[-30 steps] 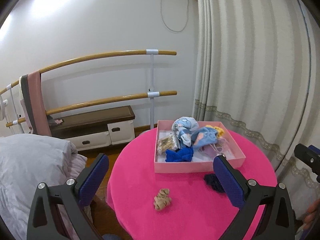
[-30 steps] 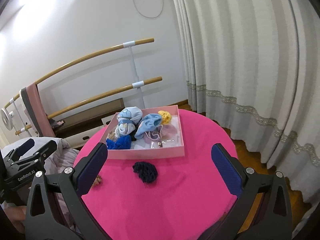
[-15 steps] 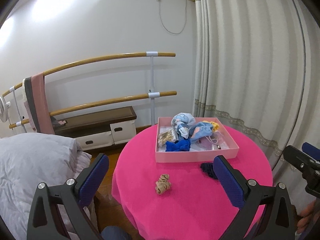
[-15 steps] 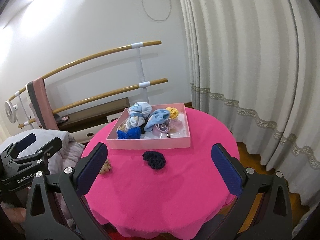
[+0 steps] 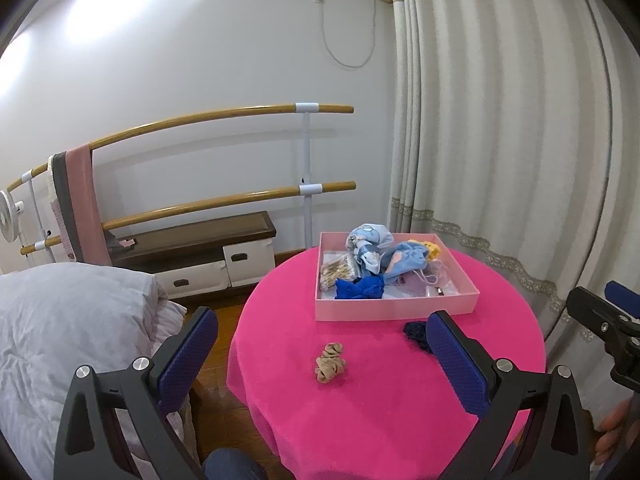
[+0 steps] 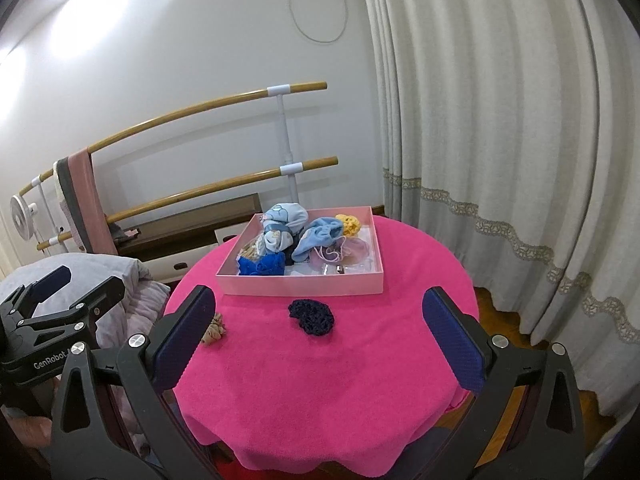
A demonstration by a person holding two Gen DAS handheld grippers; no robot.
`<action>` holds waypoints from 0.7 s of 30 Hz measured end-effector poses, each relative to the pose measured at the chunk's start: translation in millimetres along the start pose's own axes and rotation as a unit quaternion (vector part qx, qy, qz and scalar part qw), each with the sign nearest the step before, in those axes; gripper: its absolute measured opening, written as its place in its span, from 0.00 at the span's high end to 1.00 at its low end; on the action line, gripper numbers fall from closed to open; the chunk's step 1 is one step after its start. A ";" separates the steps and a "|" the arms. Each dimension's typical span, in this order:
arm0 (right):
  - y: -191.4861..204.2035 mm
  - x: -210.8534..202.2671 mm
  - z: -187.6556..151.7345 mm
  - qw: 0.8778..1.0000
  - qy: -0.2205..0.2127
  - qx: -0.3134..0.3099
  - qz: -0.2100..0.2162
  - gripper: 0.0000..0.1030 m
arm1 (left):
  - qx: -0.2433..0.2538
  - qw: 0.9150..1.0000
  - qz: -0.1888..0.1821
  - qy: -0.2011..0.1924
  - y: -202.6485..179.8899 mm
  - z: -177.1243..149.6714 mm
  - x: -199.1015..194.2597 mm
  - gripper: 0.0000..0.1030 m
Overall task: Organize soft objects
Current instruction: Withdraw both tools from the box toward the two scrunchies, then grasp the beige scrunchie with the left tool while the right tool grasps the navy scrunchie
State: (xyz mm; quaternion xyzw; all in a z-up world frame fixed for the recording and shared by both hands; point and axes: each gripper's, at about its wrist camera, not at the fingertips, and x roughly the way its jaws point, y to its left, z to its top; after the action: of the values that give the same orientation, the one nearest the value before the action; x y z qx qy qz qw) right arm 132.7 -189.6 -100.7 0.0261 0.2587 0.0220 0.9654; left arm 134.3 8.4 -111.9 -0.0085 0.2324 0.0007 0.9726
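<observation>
A pink box (image 5: pixel 396 309) (image 6: pixel 300 289) sits at the back of the round pink table (image 5: pixel 380 400) (image 6: pixel 320 380), holding several soft items: light blue pouches, a blue scrunchie (image 5: pixel 359 289) (image 6: pixel 262 266) and a yellow knitted piece (image 6: pixel 349 224). In front of the box lie a tan scrunchie (image 5: pixel 330 367) (image 6: pixel 213 330) and a dark navy knitted piece (image 5: pixel 416 333) (image 6: pixel 312 316). My left gripper (image 5: pixel 320 352) hangs open and empty above the table's near left. My right gripper (image 6: pixel 320 332) is open and empty too, well back from the navy piece.
A grey-white duvet (image 5: pixel 60 340) lies left of the table. Behind stand wooden ballet bars (image 5: pixel 224 116) with a pink cloth (image 5: pixel 82 204), and a low bench (image 5: pixel 192 240). Curtains (image 5: pixel 500 140) hang on the right. A small fan (image 5: pixel 10 216) is at far left.
Both grippers have pulled back and risen from the table, so the box and loose pieces look smaller and farther. Neither gripper has taken hold of anything.
</observation>
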 end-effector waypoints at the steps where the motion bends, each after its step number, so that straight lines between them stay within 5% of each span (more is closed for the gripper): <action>1: 0.0 0.1 0.0 1.000 0.000 0.000 0.000 0.00 | 0.000 1.000 0.001 0.001 0.7 0.2 1.1 0.00; 21: -11.2 36.9 -5.6 0.999 0.042 0.000 -0.007 0.00 | -0.001 0.999 0.006 0.042 10.5 -12.3 50.6 0.00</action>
State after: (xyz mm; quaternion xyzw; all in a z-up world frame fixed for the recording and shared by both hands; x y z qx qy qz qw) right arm 162.1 -198.5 -124.7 0.0239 0.2988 0.0165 0.9539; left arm 173.8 18.6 -145.9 -0.0086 0.2729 0.0062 0.9620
